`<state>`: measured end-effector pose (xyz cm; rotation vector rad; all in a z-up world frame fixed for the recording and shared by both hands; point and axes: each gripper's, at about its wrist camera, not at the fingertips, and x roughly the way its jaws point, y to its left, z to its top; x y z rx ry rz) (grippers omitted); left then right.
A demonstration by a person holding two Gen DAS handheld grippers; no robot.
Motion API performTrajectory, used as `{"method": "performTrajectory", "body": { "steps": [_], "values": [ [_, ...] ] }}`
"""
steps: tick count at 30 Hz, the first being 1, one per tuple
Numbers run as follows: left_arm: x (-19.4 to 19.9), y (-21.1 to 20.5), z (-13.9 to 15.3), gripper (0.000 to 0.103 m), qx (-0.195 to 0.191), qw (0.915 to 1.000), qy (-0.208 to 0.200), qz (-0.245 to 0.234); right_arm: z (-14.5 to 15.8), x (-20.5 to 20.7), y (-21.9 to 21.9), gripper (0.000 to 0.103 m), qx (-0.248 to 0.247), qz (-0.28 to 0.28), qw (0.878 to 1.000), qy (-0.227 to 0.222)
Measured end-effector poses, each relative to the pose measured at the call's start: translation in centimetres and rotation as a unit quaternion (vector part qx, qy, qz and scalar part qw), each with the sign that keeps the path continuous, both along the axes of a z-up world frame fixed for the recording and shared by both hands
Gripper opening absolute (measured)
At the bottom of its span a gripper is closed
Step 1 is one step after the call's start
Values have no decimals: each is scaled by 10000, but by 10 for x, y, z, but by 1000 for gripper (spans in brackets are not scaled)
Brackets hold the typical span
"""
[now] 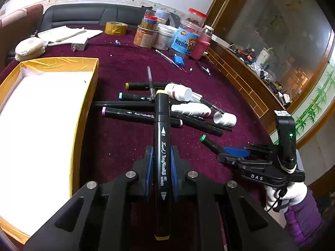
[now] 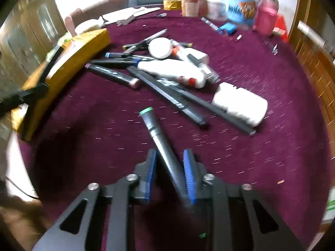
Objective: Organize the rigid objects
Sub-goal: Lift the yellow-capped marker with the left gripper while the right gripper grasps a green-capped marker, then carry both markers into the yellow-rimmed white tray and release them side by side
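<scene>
Black yellow-capped art marker (image 1: 162, 161) pinched in left claw (image 1: 161, 163); right claw (image 2: 170, 175) pinching green-capped marker (image 2: 161, 144); next we carry both to yellow box (image 1: 88, 96)

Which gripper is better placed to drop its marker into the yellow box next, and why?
Left. The left gripper holds its yellow-capped marker straight, right beside the box. The right gripper holds the green-capped marker askew, farther from the box.
</scene>
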<state>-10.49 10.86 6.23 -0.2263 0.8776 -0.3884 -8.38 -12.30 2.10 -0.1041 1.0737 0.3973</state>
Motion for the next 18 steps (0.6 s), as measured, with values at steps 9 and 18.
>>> {"method": "performTrajectory", "body": {
  "steps": [9, 18],
  "values": [
    [-3, -5, -3, 13, 192, 9998, 39, -22, 0, -14, 15, 16, -289, -185, 9991, -259],
    [-7, 39, 14, 13, -314, 9992, -84, 236, 31, -16, -2, 13, 1440, -578, 9879, -18]
  ]
}}
